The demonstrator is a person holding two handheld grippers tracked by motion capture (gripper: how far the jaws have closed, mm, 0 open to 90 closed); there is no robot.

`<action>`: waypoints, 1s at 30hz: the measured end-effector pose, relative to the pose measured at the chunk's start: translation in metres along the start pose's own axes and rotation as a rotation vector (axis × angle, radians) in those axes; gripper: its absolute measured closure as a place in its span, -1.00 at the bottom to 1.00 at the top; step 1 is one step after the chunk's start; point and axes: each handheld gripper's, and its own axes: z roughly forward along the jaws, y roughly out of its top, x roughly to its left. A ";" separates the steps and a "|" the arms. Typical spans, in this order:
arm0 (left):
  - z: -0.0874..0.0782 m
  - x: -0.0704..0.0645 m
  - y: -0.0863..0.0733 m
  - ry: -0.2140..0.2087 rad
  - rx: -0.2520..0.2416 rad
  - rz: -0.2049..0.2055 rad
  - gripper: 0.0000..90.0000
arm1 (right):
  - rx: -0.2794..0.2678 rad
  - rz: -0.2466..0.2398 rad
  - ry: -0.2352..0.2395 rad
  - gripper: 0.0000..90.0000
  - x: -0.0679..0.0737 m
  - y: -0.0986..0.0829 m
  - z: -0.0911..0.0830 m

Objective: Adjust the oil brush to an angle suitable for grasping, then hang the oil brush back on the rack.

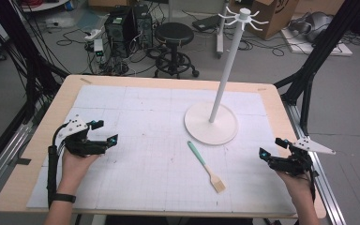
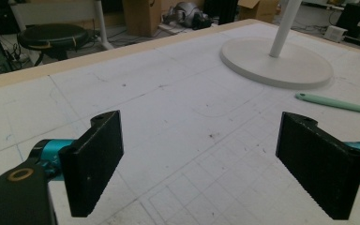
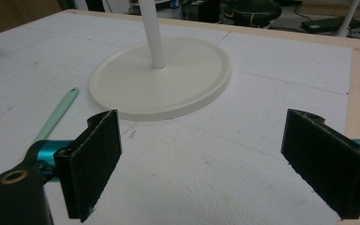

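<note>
A brush (image 1: pixel 205 165) with a mint-green handle and pale bristles lies flat on the white grid mat (image 1: pixel 140 136), just in front of a white stand's round base (image 1: pixel 211 124). Its handle (image 2: pixel 337 104) appears at the right of the left gripper view and at the left (image 3: pixel 56 115) of the right gripper view. The stand's pole (image 1: pixel 227 65) rises to a crown of hooks (image 1: pixel 243 16). My left gripper (image 1: pixel 106 131) hovers open at the mat's left side. Open too, my right gripper (image 1: pixel 273 147) is held near the mat's right edge. Both hold nothing.
The wooden table's edge (image 1: pixel 159 80) frames the mat. Beyond the far edge stand a black stool (image 1: pixel 174 35), computer cases (image 1: pixel 127 23), cardboard boxes and cables on the floor. Black frame struts (image 1: pixel 309 70) rise at the right.
</note>
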 end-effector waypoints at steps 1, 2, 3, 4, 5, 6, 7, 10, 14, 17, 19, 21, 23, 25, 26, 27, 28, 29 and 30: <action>0.000 0.000 0.000 0.000 0.000 0.000 -0.65 | 0.000 0.000 0.000 -0.74 0.000 0.000 0.000; -0.001 0.000 0.001 0.000 -0.006 0.000 -0.64 | 0.003 -0.001 0.000 -0.74 0.001 0.000 0.000; -0.001 0.000 0.001 0.000 -0.006 0.000 -0.64 | 0.003 -0.001 0.000 -0.74 0.001 0.000 0.000; -0.001 0.000 0.001 -0.002 -0.013 -0.005 -0.64 | 0.000 0.000 0.001 -0.74 0.002 0.001 0.001; 0.000 -0.001 0.001 -0.002 -0.010 -0.004 -0.64 | 0.000 -0.005 0.003 -0.74 0.003 0.002 0.000; 0.000 -0.001 0.001 -0.004 -0.009 -0.003 -0.64 | 0.001 -0.006 0.004 -0.74 0.003 0.003 0.000; 0.000 -0.001 0.001 -0.005 -0.008 -0.004 -0.64 | -0.002 -0.008 0.003 -0.74 0.003 0.003 0.000; 0.000 -0.001 0.001 -0.007 -0.013 -0.005 -0.64 | -0.012 -0.013 0.010 -0.74 0.004 0.006 -0.003; -0.002 -0.001 0.001 -0.008 -0.013 -0.006 -0.65 | -0.019 0.000 0.009 -0.74 0.003 0.008 -0.005; -0.002 -0.001 0.002 -0.019 -0.022 -0.023 -0.64 | -0.018 0.003 0.012 -0.74 0.003 0.009 -0.006; -0.003 -0.002 0.003 -0.029 -0.034 -0.028 -0.64 | -0.014 0.007 0.006 -0.74 0.004 0.010 -0.007; -0.004 -0.003 0.003 -0.032 -0.036 -0.033 -0.64 | -0.006 -0.002 0.018 -0.74 0.007 0.013 -0.005; -0.006 -0.005 0.004 -0.029 -0.029 -0.026 -0.64 | 0.003 0.002 0.039 -0.74 0.012 0.016 -0.001; -0.006 -0.005 0.004 -0.029 -0.032 -0.026 -0.64 | 0.009 -0.008 0.051 -0.74 0.015 0.017 0.001; -0.007 -0.005 0.004 -0.031 -0.035 -0.025 -0.64 | 0.035 -0.028 0.073 -0.74 0.023 0.019 0.007; -0.007 -0.005 0.004 -0.031 -0.035 -0.025 -0.65 | 0.035 -0.028 0.073 -0.74 0.023 0.019 0.007; -0.007 -0.005 0.004 -0.034 -0.027 -0.029 -0.65 | 0.053 -0.047 0.098 -0.74 0.031 0.022 0.014; -0.007 -0.005 0.004 -0.034 -0.027 -0.029 -0.65 | 0.053 -0.047 0.098 -0.74 0.031 0.022 0.014; -0.008 -0.005 0.004 -0.036 -0.026 -0.028 -0.65 | 0.061 -0.061 0.122 -0.74 0.038 0.024 0.020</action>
